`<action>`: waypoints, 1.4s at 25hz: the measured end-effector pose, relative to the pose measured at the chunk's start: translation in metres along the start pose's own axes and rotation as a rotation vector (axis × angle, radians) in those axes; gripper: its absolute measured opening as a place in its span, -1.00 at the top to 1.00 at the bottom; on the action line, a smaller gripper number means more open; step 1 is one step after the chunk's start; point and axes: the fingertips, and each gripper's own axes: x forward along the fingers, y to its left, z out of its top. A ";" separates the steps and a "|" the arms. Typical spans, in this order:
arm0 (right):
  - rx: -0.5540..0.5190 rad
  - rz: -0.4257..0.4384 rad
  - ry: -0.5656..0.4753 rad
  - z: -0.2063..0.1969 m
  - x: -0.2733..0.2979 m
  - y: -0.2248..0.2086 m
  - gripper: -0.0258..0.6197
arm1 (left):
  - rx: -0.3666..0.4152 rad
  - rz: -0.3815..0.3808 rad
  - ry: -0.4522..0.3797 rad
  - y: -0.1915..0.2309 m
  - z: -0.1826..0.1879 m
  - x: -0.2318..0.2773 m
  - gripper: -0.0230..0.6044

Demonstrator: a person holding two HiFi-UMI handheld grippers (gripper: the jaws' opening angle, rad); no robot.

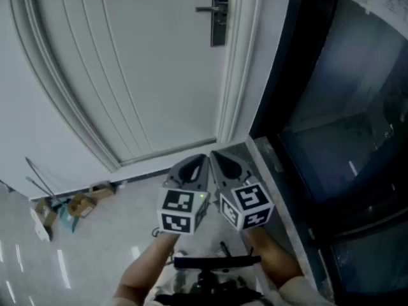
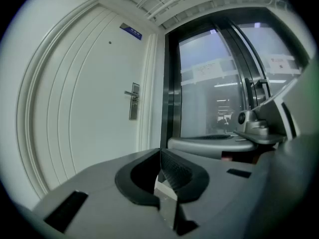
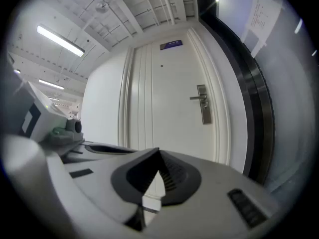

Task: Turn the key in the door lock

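The white door [image 1: 127, 69] stands closed ahead, with a dark metal lock plate and lever handle [image 1: 218, 14] near its right edge. That lock plate [image 2: 133, 101] [image 3: 203, 105] also shows small and far off in both gripper views; no key can be made out on it. My left gripper [image 1: 201, 159] [image 2: 160, 153] and right gripper [image 1: 217, 155] [image 3: 159, 153] are held side by side, well short of the door and below the handle. Both are shut with nothing between their jaws.
A dark glass wall [image 1: 344, 107] in a black frame runs right of the door. Cardboard scraps and rods [image 1: 67, 206] lie on the floor at the left. A blue sign [image 2: 130, 31] sits above the door. A black device [image 1: 217, 263] hangs at the person's chest.
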 end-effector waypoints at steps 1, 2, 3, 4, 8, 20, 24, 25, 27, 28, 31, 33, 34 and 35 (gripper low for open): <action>0.003 -0.002 -0.003 0.000 0.000 0.000 0.89 | 0.001 0.001 0.000 0.000 0.000 -0.001 0.87; 0.004 -0.005 -0.005 0.000 0.000 0.000 0.89 | 0.002 0.002 0.000 0.001 0.000 -0.001 0.87; 0.004 -0.008 -0.007 0.000 0.000 0.000 0.89 | 0.003 0.003 0.000 0.001 0.000 -0.001 0.87; 0.003 -0.011 -0.007 0.000 -0.001 0.000 0.89 | 0.003 0.003 0.001 0.001 0.000 -0.001 0.87; -0.002 -0.019 -0.014 0.001 -0.002 -0.001 0.89 | 0.002 0.008 0.004 0.002 0.001 0.000 0.87; -0.012 -0.031 -0.023 0.000 -0.019 -0.026 0.90 | 0.019 0.011 0.015 -0.026 0.001 0.012 0.87; -0.007 -0.032 -0.034 0.002 -0.027 -0.042 0.90 | 0.027 0.025 0.013 -0.039 0.004 0.020 0.87; -0.006 -0.030 -0.035 0.003 -0.029 -0.046 0.90 | 0.029 0.030 0.012 -0.042 0.005 0.022 0.87; -0.001 -0.021 -0.040 0.004 -0.033 -0.053 0.90 | 0.033 0.040 0.013 -0.048 0.006 0.026 0.87; -0.001 -0.013 -0.041 0.005 -0.035 -0.056 0.90 | 0.033 0.044 0.014 -0.051 0.006 0.028 0.87; -0.009 0.011 -0.039 0.004 -0.037 -0.061 0.90 | 0.035 0.053 0.015 -0.059 0.006 0.036 0.87; -0.010 0.016 -0.038 0.003 -0.038 -0.067 0.90 | 0.042 0.058 0.015 -0.063 0.007 0.041 0.87; -0.011 0.017 -0.038 0.002 -0.038 -0.070 0.90 | 0.044 0.060 0.014 -0.065 0.008 0.043 0.87; -0.012 0.018 -0.038 0.003 -0.038 -0.072 0.90 | 0.046 0.062 0.012 -0.065 0.009 0.046 0.87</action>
